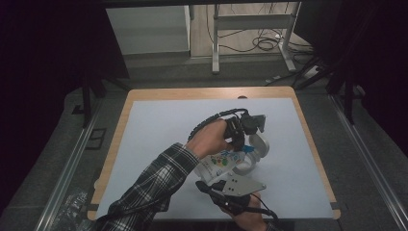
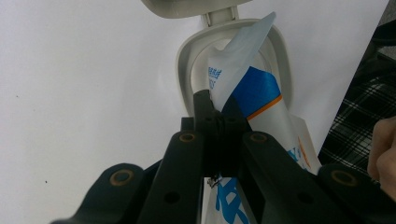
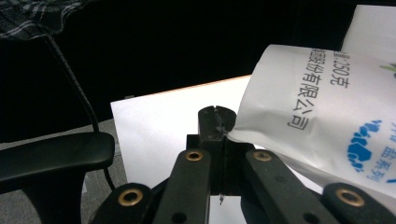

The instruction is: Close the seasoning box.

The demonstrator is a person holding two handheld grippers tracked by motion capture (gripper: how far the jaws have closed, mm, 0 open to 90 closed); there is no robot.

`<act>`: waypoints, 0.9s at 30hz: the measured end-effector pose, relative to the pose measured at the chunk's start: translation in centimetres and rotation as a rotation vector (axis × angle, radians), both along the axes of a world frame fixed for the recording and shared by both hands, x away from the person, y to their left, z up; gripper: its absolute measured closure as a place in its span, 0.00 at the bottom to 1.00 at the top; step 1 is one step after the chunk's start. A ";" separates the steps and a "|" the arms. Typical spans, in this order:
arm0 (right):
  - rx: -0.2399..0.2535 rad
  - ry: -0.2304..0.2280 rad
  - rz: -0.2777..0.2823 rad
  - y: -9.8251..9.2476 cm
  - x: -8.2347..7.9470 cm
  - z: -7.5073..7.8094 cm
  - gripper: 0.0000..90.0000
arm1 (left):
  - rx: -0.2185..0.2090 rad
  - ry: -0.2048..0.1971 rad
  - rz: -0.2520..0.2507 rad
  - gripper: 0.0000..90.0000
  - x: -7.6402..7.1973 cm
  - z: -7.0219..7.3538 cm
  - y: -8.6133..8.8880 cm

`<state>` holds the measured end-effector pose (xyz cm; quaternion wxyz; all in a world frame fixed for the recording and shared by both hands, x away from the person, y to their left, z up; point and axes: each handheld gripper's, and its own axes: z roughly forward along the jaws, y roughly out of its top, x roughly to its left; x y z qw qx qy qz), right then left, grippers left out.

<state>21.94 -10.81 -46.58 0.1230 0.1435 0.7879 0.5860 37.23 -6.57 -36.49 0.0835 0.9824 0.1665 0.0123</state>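
On white mat, both fingers clamped on pouch, open bin behind.

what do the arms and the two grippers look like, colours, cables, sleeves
The left arm wears a black-and-white plaid flannel sleeve. Both grippers are black: the left gripper and the right gripper each have two black jaws on linkage arms with brass-coloured pivot rings. A ribbed black cable trails from the left one. The right one carries a grey three-cornered plate with small holes.
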 end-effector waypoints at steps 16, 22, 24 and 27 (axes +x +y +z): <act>-0.054 0.031 -0.011 0.5 0.5 -1.2 0.99 | -0.057 0.011 0.018 1.00 0.1 0.2 0.8; -0.066 0.031 -0.016 0.6 0.6 -1.4 0.99 | -0.082 0.007 0.024 1.00 0.1 0.2 1.2; -0.073 0.029 -0.019 0.6 0.7 -1.6 0.99 | -0.100 0.013 0.025 1.00 0.1 0.2 1.4; -0.079 0.032 -0.024 0.6 0.8 -1.7 0.99 | -0.113 0.013 0.028 1.00 0.1 0.2 1.5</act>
